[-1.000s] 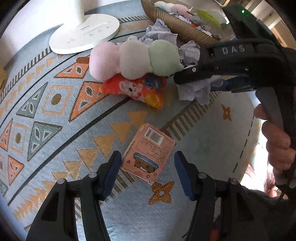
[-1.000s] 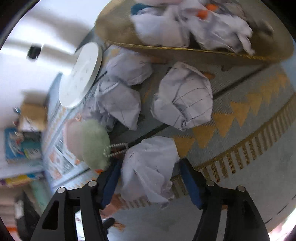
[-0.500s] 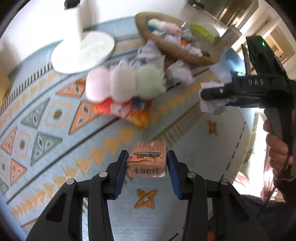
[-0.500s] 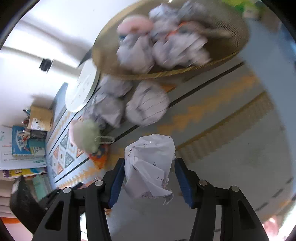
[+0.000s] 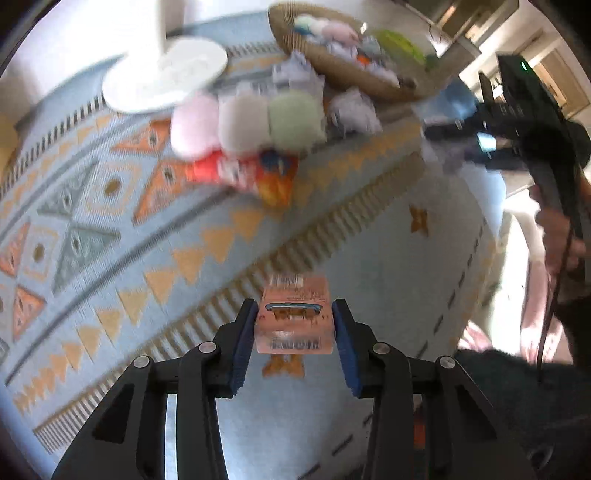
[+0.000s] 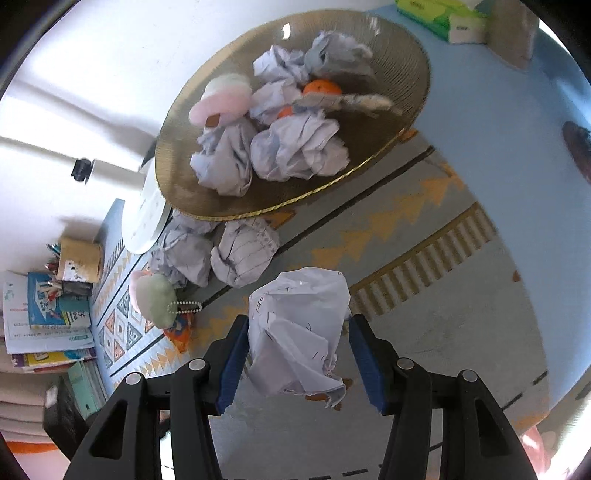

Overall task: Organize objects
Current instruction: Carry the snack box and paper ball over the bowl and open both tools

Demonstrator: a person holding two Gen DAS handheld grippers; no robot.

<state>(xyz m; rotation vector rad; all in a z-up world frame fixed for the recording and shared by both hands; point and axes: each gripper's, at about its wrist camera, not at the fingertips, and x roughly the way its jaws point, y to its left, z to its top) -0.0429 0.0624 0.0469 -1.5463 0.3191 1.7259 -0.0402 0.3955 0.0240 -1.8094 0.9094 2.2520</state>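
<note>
My left gripper [image 5: 295, 343] is shut on a small pink snack box [image 5: 295, 317] and holds it above the patterned rug [image 5: 110, 236]. My right gripper [image 6: 299, 358] is shut on a crumpled white paper ball [image 6: 299, 328], held above the rug short of the woven basket [image 6: 402, 55]. The basket holds several paper balls [image 6: 295, 147], a pink plush [image 6: 221, 99] and oranges. In the left wrist view the right gripper [image 5: 458, 144] shows at the right, near the basket [image 5: 354, 77].
Loose paper balls [image 6: 243, 254] lie on the rug before the basket. A pink, white and green plush [image 5: 251, 118] rests on a red snack bag [image 5: 251, 173]. A white fan base [image 5: 166, 77] stands behind. Books [image 6: 48, 314] stack at left. A green tissue box [image 6: 443, 18] lies beyond the basket.
My left gripper closed on the pink box and lifted it off the rug. My right gripper closed on the paper ball, raised it and moved toward the basket.
</note>
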